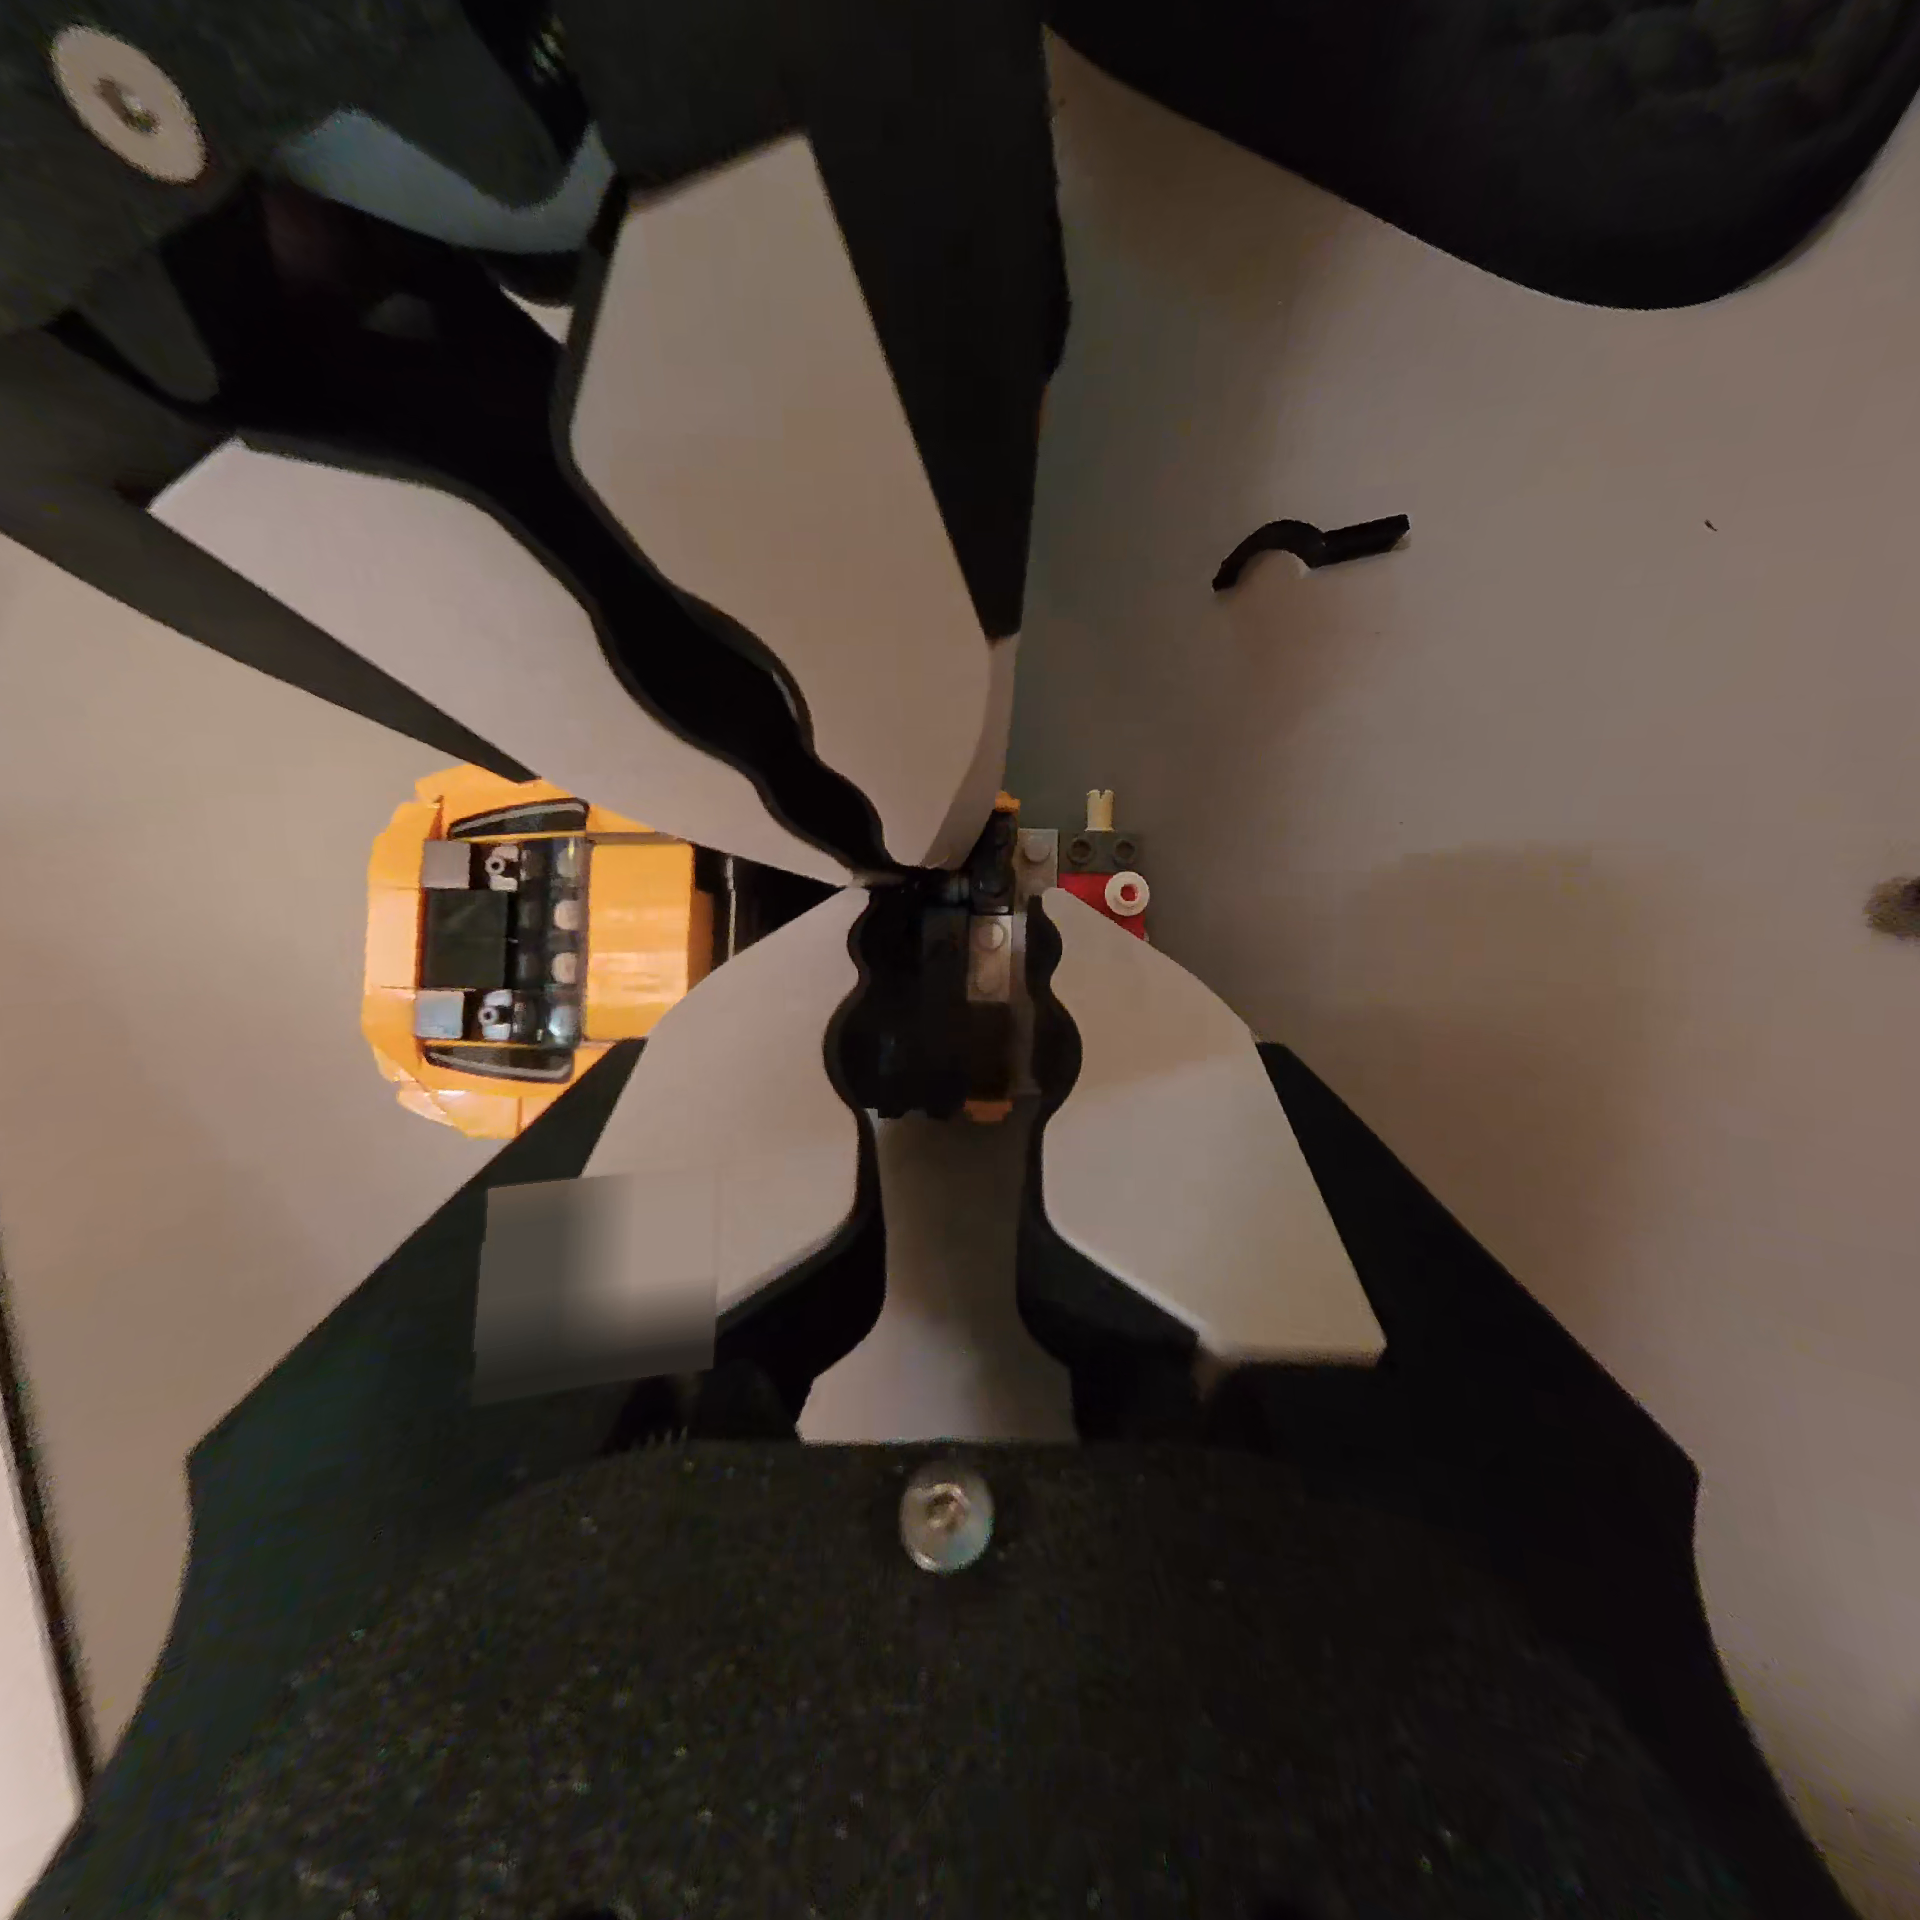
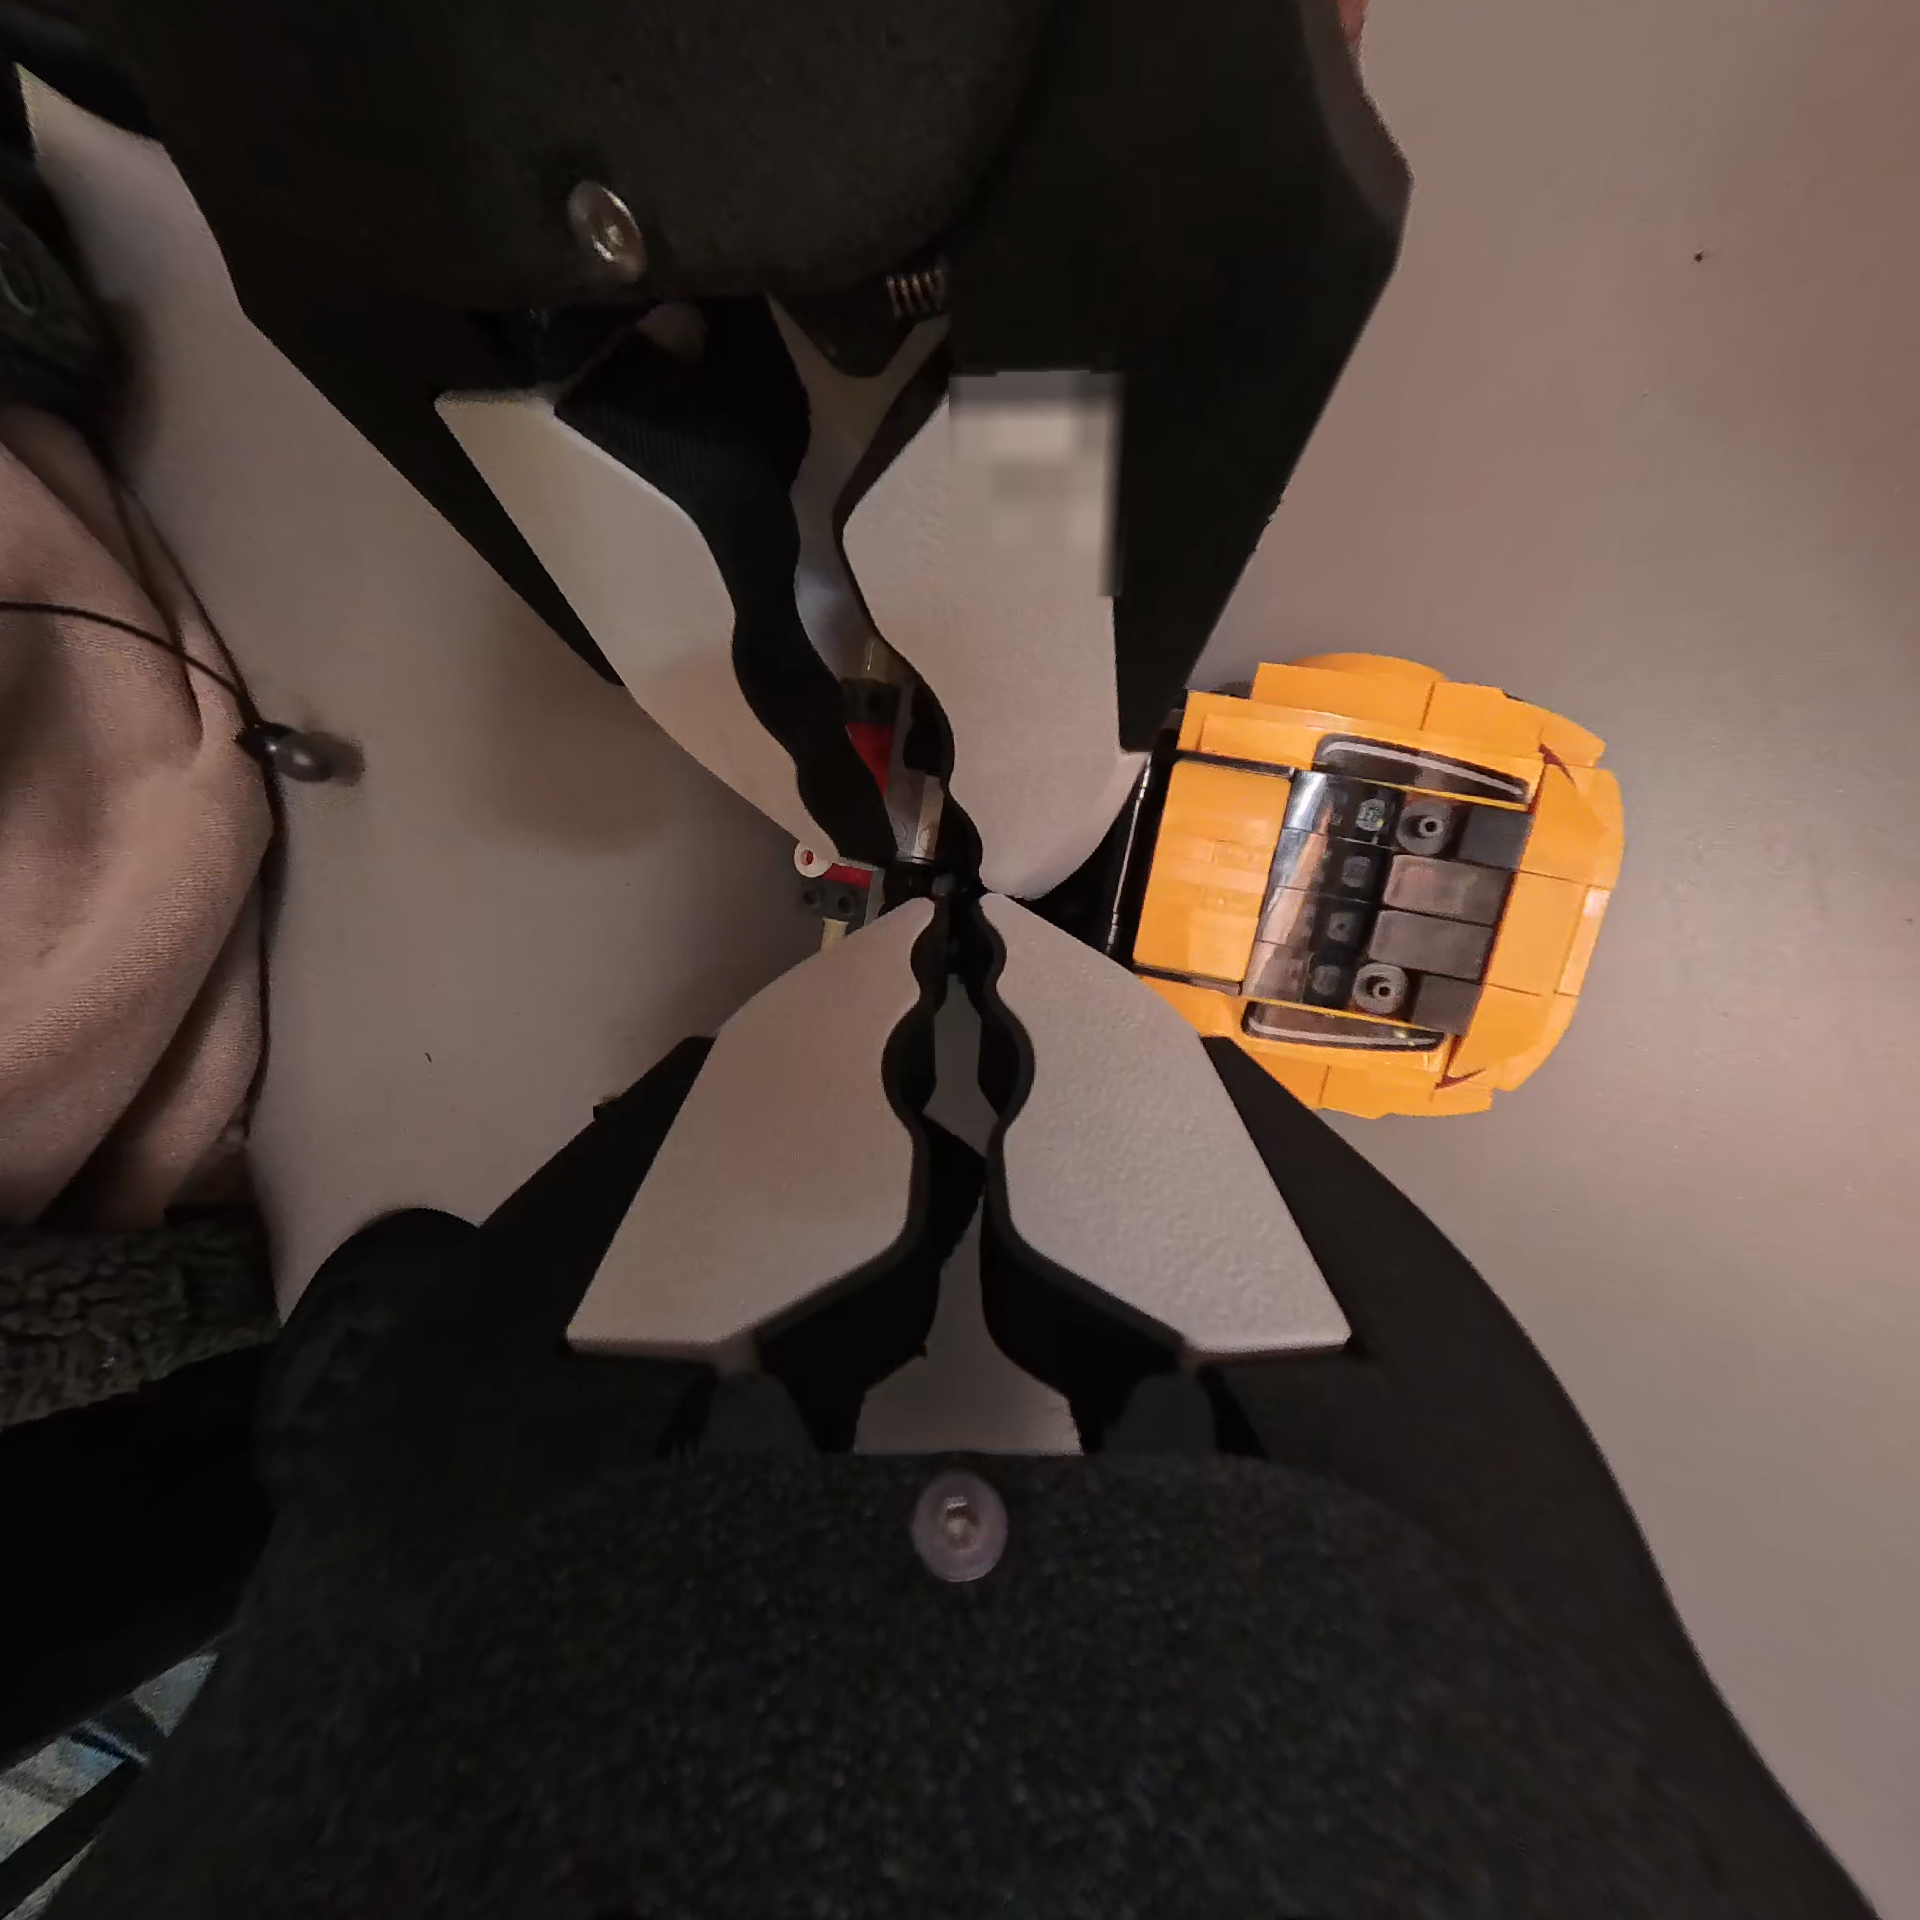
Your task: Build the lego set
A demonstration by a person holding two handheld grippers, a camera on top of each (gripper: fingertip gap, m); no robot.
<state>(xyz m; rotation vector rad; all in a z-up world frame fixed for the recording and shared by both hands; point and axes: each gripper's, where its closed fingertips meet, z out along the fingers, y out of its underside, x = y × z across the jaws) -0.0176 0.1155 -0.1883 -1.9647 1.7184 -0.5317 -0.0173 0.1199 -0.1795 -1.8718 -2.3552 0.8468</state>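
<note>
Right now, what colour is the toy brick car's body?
Orange, with dark seats and windscreen; the toy brick car shows best in the right wrist view.

Small black curved plastic piece (image 1: 1304, 549) on white tabletop (image 1: 1558, 1143), well apart from rest.

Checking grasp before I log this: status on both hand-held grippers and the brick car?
Left hand-held gripper clamped on the grey-black brick section at the orange brick car end. Right hand-held gripper tips shut, meeting it there. Loose black piece on table.
</note>
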